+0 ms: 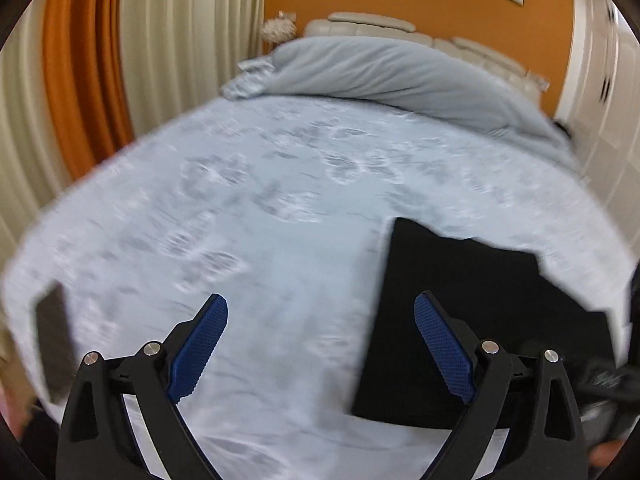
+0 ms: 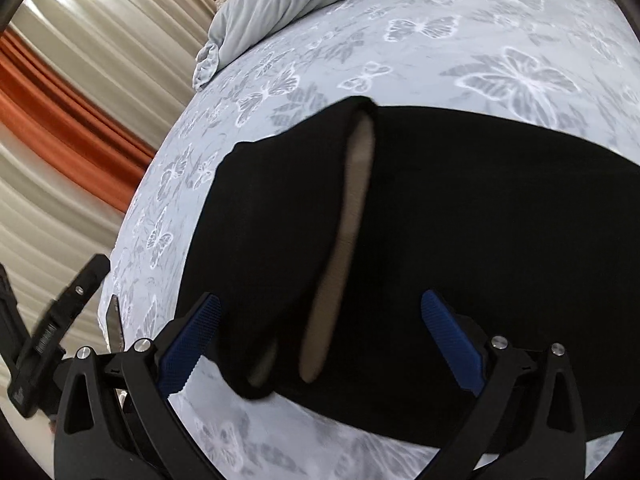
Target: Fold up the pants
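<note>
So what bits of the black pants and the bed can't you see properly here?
- Left wrist view: the bedsheet pattern is smeared by motion blur.
- Left wrist view: the black pants are cut off at the right edge.
- Right wrist view: the pants' lower edge hides behind the right gripper.

A: How many pants on the bed (image 1: 280, 260)?

B: One black pair (image 2: 460, 220), folded over itself.

A: Grippers?

B: Two: the left gripper (image 1: 321, 344) and the right gripper (image 2: 320, 344), each with two blue pads.

A: Bedding?

B: One grey duvet (image 1: 392, 76). One dark phone (image 1: 52, 344) lies at the bed's edge.

A: Curtains?

B: One orange (image 1: 84, 72), with cream ones (image 1: 188, 32) beside it.
</note>
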{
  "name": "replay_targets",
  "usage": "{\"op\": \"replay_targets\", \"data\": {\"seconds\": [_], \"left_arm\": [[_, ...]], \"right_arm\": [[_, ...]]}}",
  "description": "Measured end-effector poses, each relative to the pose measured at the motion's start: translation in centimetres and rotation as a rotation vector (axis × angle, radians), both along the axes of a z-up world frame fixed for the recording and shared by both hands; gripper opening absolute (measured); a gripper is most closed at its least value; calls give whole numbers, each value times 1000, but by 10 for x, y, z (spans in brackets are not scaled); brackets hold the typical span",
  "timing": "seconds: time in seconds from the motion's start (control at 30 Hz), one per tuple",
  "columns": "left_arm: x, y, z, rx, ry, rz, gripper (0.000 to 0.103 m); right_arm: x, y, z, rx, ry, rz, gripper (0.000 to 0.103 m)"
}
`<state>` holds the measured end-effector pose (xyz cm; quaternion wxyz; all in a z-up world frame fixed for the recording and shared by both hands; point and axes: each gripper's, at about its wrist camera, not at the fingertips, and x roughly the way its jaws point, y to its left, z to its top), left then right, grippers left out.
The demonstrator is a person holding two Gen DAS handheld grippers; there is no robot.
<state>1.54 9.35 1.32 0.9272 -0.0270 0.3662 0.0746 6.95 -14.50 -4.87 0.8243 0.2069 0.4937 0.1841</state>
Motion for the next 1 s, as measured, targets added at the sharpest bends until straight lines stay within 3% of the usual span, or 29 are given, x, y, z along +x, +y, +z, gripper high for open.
{"op": "replay_targets", "data": {"seconds": [0.07,0.13,0.2,0.23,0.3,0.33,0.5,0.6,0.67,0.73,0.9,1.0], "left_arm": [[1,-3,-6,92,8,6,93],[4,-3,-13,134,25,-1,93],[7,0,-19,140,44,-7,93],[7,2,-21,135,51,-10,93],[8,3,-23,131,64,-11,93],[9,4,-23,127,71,-11,93],[7,-1,-18,107,63,-11,93],[4,-7,-15,100,47,-21,93],[3,-12,-14,62,45,-49,93],[3,-17,-13,5,55,-79,93],[13,-42,-23,-58,102,-129,93],[16,-63,-28,-56,117,-160,93]], "right_arm": [[0,2,0,19,-12,3,98],[-1,12,0,-7,-39,26,96],[-1,22,-2,-72,-50,57,55],[-2,23,-1,-91,-63,50,51],[-3,23,5,-88,-88,49,25],[-5,23,15,-64,-115,57,18],[-27,18,91,-42,-331,70,16],[-48,-20,127,-62,-425,17,16],[-62,-63,135,-108,-451,-56,16],[-66,-98,125,-141,-411,-125,17],[-50,-158,55,-156,-122,-225,17],[-55,-161,35,-159,-79,-234,17]]}}
